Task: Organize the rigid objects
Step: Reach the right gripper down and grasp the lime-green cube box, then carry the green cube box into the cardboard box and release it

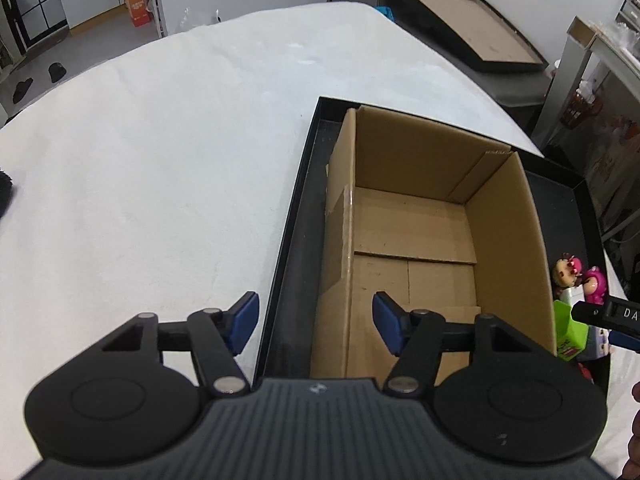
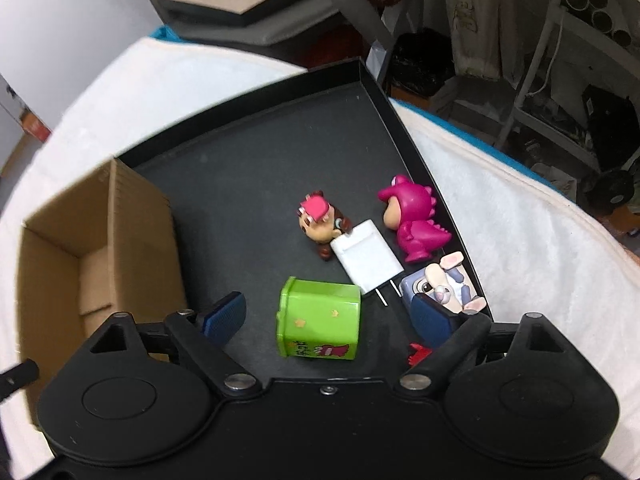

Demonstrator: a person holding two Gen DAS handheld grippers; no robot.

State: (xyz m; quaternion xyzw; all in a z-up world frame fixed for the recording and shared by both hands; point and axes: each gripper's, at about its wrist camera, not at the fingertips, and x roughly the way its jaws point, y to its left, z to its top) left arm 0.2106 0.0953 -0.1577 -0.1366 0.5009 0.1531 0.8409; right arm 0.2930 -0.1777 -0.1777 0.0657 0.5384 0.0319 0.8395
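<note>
Left wrist view: the left claw [image 1: 314, 326], fingers spread apart and gripping nothing, hovers over the near wall of an open cardboard box [image 1: 420, 240]. The box stands inside a shallow black tray [image 1: 292, 240] on a white-covered surface [image 1: 160, 160]. The box interior shows only bare flaps. At the right edge, part of the other tool carries the letters "DA", cut off by the frame. Only slivers of the toys show past the box's right wall.

Right wrist view: the right claw [image 2: 332, 314], fingers likewise apart and empty, hangs above the tray floor [image 2: 260, 152] beside the box [image 2: 80, 240]. Here the toys are plain. A green container [image 2: 318, 326] lies on its side between the fingers, bearing gold stars and a red-and-white label too distorted to read. Just beyond it lies a white plug adapter [image 2: 368, 258], prongs toward the camera, touching a brown-haired figurine [image 2: 318, 226] with a pink hat. A pink dinosaur figurine [image 2: 414, 220] lies near the tray's right wall, and a grey rabbit toy [image 2: 444, 284] lies just behind the right finger [image 2: 430, 320]. A small red piece [image 2: 418, 354] shows under that finger.
</note>
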